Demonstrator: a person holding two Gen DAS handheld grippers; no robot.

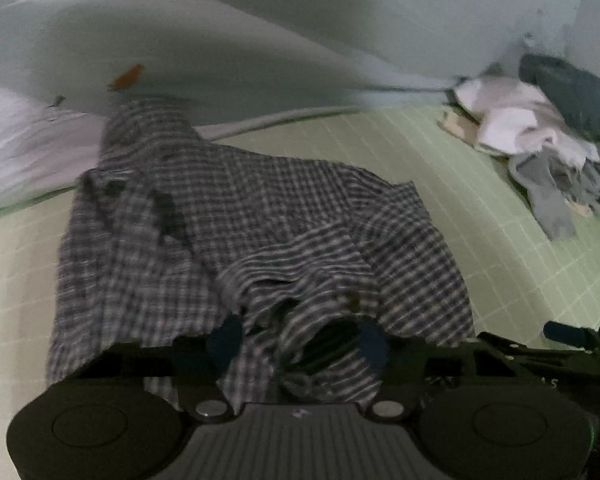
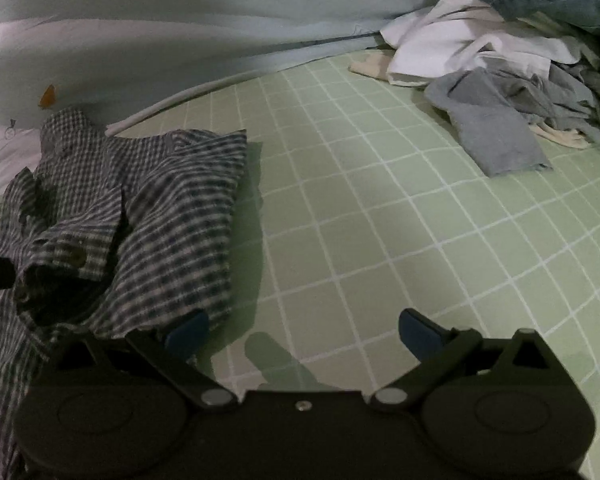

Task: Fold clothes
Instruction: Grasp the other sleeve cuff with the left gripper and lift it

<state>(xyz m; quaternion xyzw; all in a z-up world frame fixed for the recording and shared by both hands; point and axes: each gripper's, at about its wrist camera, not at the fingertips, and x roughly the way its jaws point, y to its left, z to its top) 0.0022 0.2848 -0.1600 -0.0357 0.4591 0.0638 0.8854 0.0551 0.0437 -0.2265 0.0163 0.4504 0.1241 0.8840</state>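
A grey-and-white checked shirt [image 1: 228, 208] lies crumpled on the green gridded sheet [image 1: 480, 248], reaching back toward the pale bedding. My left gripper [image 1: 300, 342] is shut on a bunched fold of it, near a buttoned cuff [image 2: 74, 258]; the cloth fills the gap between the blue pads and rises up to them. My right gripper [image 2: 302, 330] is open, low over bare sheet just right of the shirt [image 2: 172, 208]. Its left fingertip [image 2: 188, 330] sits at the shirt's near edge and nothing lies between its fingers.
A heap of other clothes [image 2: 512, 64], white, grey and dark denim, sits at the far right of the sheet [image 2: 380, 220]. Pale printed bedding [image 1: 220, 28] and a white pillow [image 1: 28, 144] rise along the back. My right gripper's tip [image 1: 568, 330] shows at the left view's right edge.
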